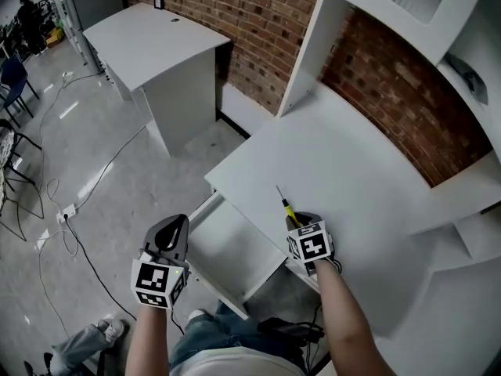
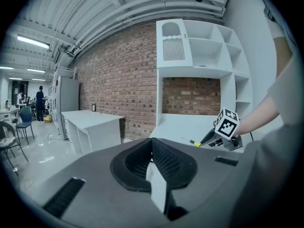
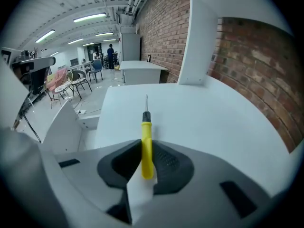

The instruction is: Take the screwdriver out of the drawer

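Pinched by the right gripper (image 1: 296, 224): slim yellow-handled screwdriver with thin metal shaft (image 1: 286, 206), clear of the open white drawer (image 1: 231, 245) at lower centre, long axis pointing up-frame over the white desktop (image 1: 352, 171). Left gripper (image 1: 175, 224) pressed together, empty, lower left.

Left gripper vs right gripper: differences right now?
The right gripper is shut on the yellow-handled screwdriver, shaft pointing ahead; the left gripper is shut with nothing between its jaws. The right gripper is above the white desk's front edge; the left gripper is by the open drawer's left side. Both carry a marker cube.
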The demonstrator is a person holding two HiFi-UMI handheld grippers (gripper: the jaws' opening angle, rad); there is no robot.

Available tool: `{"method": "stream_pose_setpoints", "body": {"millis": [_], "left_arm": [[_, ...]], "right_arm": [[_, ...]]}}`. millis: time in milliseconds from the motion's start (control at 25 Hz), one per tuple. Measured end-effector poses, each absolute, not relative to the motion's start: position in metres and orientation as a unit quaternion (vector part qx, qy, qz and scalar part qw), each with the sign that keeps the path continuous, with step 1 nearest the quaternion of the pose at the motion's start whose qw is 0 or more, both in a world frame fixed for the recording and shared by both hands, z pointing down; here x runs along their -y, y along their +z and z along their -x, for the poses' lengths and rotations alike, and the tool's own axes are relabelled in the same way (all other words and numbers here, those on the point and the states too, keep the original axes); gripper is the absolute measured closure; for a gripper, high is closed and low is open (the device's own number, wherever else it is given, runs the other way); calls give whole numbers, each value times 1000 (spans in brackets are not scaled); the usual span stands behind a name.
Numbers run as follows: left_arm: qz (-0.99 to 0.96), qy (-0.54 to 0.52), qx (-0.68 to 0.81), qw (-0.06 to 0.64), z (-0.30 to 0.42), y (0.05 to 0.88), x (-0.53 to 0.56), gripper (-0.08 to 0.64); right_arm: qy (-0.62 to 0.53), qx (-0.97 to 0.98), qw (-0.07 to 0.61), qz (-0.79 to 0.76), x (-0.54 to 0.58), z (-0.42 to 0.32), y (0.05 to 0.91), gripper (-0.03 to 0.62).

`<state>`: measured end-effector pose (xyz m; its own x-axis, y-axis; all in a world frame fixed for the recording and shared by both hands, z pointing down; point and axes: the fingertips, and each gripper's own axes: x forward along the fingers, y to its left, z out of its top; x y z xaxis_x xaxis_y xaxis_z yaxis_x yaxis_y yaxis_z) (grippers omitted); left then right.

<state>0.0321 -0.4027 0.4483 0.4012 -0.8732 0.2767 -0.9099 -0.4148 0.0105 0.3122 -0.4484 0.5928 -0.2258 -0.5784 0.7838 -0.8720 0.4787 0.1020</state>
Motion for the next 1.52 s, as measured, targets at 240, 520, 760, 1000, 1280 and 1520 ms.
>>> {"method": "stream_pose_setpoints", "body": {"millis": [240, 520, 760, 1000, 1280, 1520], "left_arm": [[-818, 116, 557, 90, -25, 451, 407, 546], [-818, 115, 556, 92, -25, 452, 401, 546], [-833, 106, 537, 79, -25, 444, 392, 546], [-858, 89, 502, 55, -27, 422, 371, 546], [-882, 65, 465, 35, -26, 388, 333, 546], [-895, 27, 446, 5, -27, 355, 303, 546]], "right_arm": [[181, 759, 415, -468, 462, -314, 600, 514], [150, 755, 415, -485, 463, -311, 597, 506], [127, 745, 390, -527, 449, -313, 560, 506], [95, 747, 326, -571, 405, -297, 490, 580], [48, 746, 242, -619, 326, -265, 402, 581], [18, 732, 182, -657, 254, -248, 356, 581]]}}
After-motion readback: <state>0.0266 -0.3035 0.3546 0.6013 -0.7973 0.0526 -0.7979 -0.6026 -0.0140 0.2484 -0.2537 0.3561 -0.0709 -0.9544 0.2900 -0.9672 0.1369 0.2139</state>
